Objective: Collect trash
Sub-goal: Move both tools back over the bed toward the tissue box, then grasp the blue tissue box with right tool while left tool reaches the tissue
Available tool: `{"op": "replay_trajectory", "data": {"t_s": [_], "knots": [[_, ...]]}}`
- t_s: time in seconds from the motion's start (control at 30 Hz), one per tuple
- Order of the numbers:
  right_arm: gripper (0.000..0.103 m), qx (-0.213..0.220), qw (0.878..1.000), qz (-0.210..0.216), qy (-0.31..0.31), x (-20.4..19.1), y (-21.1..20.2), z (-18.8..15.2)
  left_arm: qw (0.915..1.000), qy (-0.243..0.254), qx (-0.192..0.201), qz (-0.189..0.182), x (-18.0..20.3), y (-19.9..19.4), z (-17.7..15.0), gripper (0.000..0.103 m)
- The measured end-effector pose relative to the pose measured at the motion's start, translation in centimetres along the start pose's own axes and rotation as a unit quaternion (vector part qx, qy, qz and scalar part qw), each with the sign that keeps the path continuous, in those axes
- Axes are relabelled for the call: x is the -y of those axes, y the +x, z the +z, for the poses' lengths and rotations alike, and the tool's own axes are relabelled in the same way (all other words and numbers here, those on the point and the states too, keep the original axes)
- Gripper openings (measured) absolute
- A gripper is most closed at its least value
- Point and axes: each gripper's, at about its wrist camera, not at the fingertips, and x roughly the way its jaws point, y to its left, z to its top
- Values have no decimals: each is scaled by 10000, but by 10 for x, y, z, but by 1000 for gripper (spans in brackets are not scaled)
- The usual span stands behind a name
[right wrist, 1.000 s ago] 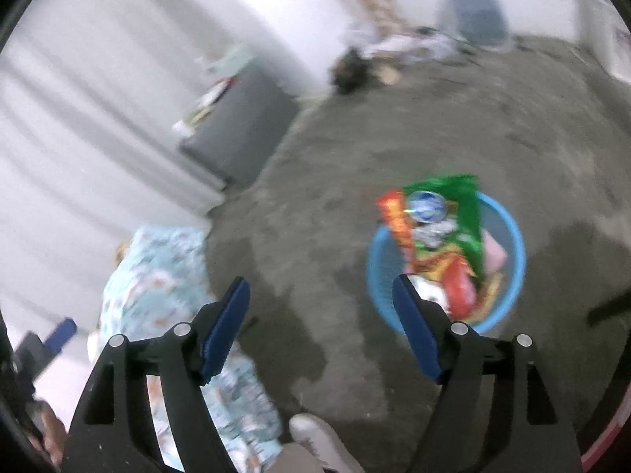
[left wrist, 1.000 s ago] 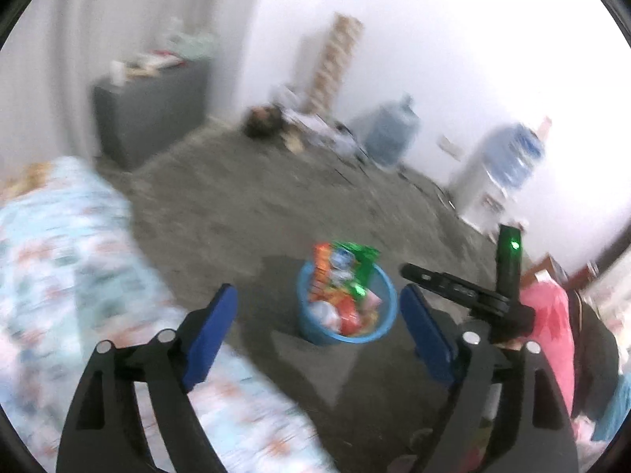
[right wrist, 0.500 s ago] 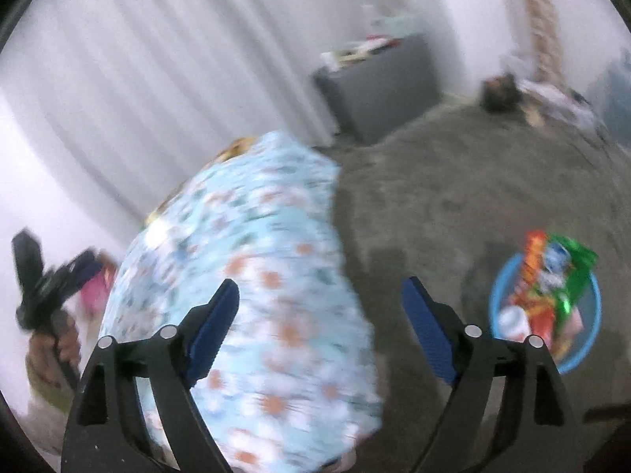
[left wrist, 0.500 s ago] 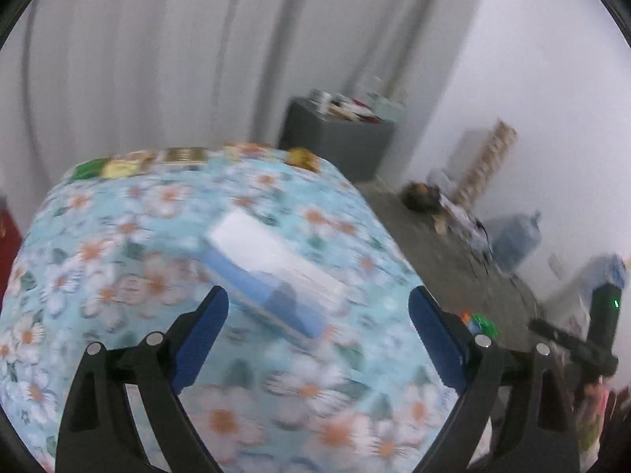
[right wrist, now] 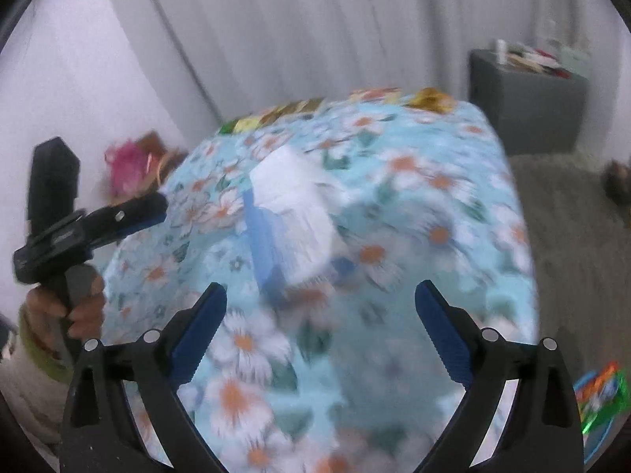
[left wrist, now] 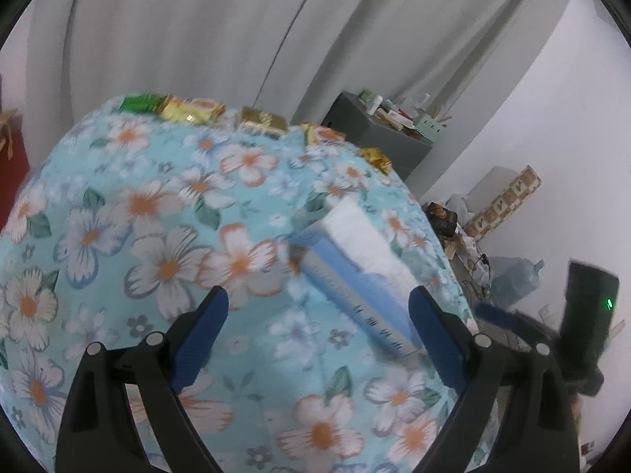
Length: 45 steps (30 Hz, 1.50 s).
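Both views look down over a table draped in a pale blue cloth (left wrist: 150,213) printed with white and orange flowers; a second ago both faced the grey floor and the bin. Nearest the lens in the left wrist view, the left gripper (left wrist: 317,335) is spread wide with nothing between its blue pads, and its right pad sits just in front of a white and blue box (left wrist: 355,260) lying on the cloth at about 1 o'clock, not touching it. Half a second ago the box lay centred between the pads. In the right wrist view, which is blurred, the right gripper (right wrist: 319,331) is also released and empty; its jaws have just been opening wider, with nothing between them. The same box (right wrist: 292,213) lies ahead at 11 o'clock. At 9 o'clock a hand (right wrist: 75,307) holds the left gripper's handle. The blue bin (right wrist: 599,406), stuffed with bright wrappers, now sits only at the 4 o'clock edge on the floor, where a second ago it was straight ahead. Farther off, along the table's far edge at 12 o'clock, lies a row of trash wrappers (left wrist: 189,108), green, gold and orange. Beyond them hang pale curtains (left wrist: 197,27), with a grey cabinet (left wrist: 374,134) at 1 o'clock.
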Motion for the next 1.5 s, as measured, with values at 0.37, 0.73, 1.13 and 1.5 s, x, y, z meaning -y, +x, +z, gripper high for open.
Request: {"op": "replay_trajectory", "data": {"t_s": [0.37, 0.73, 1.13, 1.5], "knots": [[95, -665, 9908, -656, -979, -29, 81, 25, 9998, -162, -27, -94, -32, -10, -6, 90], [74, -898, 9865, -200, -1355, -52, 64, -2, 9995, -231, -6, -224, -40, -25, -9, 90], [72, -1256, 9593, 247, -2517, -100, -2, -97, 9928, -116, -396, -1123, -21, -48, -34, 77], [70, -1111, 9706, 258, -2120, -96, -15, -125, 9821, 428, -1241, -1352, 23, -4, -67, 50]]}}
